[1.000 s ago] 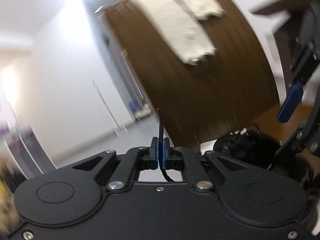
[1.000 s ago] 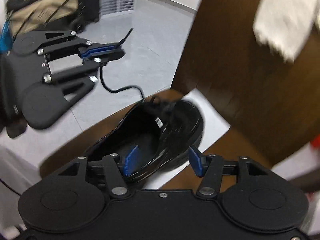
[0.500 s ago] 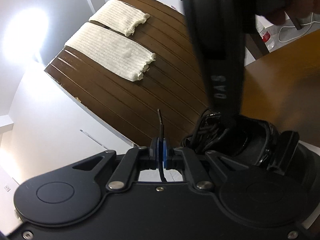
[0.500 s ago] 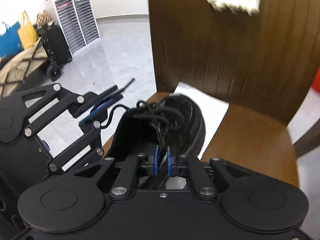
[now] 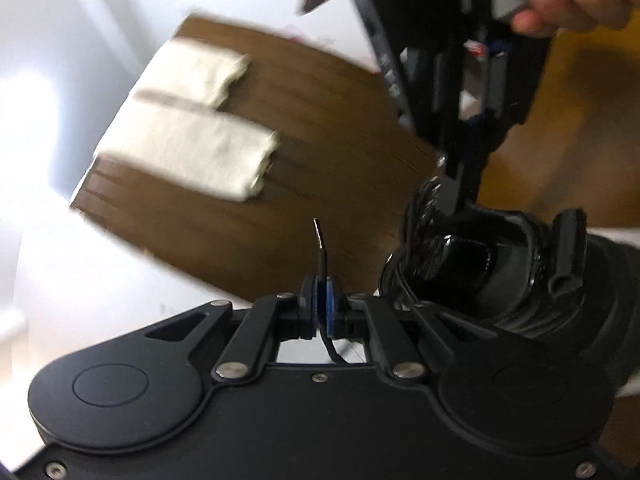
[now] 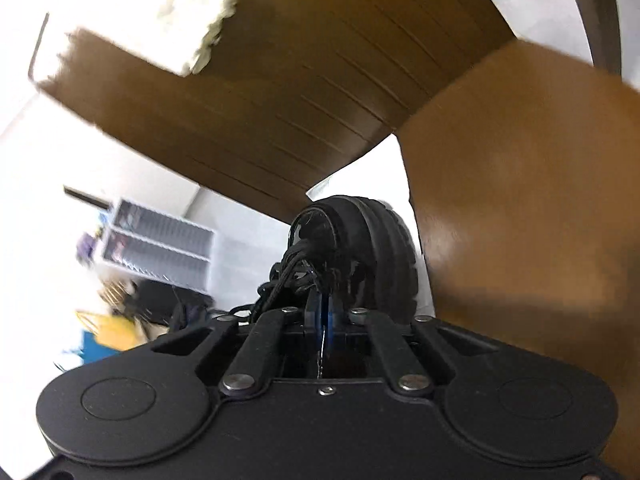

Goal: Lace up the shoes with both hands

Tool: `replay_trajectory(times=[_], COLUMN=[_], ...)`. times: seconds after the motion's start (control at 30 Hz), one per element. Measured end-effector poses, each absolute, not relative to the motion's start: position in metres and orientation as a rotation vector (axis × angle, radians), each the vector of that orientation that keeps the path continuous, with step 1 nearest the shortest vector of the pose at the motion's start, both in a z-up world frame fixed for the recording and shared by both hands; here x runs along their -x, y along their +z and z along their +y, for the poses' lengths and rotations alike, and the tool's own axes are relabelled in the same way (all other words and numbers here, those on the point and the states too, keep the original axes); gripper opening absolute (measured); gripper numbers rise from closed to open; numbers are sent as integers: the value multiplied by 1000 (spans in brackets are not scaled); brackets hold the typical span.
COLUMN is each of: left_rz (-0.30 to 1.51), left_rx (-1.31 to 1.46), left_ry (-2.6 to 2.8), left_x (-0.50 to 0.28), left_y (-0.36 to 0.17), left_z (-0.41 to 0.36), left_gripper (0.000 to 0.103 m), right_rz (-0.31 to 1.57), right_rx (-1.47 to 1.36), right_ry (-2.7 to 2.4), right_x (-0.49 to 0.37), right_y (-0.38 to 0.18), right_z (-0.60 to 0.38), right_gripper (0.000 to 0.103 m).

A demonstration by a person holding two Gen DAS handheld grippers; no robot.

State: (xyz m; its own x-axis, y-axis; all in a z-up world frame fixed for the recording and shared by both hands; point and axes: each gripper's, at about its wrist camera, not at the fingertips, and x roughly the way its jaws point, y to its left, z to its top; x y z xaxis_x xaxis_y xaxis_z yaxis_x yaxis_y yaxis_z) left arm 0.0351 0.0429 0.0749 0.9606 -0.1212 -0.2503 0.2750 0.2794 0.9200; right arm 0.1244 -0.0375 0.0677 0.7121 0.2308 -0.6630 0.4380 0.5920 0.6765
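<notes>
Partly laced: left gripper (image 5: 320,304) pinches a lace end (image 5: 322,248); right gripper (image 6: 322,312) (pressed together) apparently grips the shoe (image 6: 360,248) laces; threading remains.

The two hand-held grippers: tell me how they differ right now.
The left hand-held gripper is shut on the black lace end, whose tip sticks out beyond its pads, clear of the shoe. The right hand-held gripper is shut at the shoe's laced front; whether it pinches a lace cannot be told. The left is held beside the shoe, the right comes at it from above. Both are black with blue pads.

Office: drawer cabinet (image 6: 156,240), wooden chair (image 6: 520,200).
</notes>
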Motion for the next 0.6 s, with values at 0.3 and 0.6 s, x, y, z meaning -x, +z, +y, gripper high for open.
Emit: replay_trajectory(times=[0.3, 0.6], left_rz=[158, 192], left_rx=[-1514, -1652], left_ry=[-422, -534], left_x=[-58, -56], left_y=[94, 82], left_z=[39, 10], left_gripper=[6, 6], right_rz=[770, 758], right_rx=[-1068, -1371], right_ry=[14, 50], right_x=[-112, -105], right_y=[55, 19], right_z=[-60, -78], right_gripper=[3, 3])
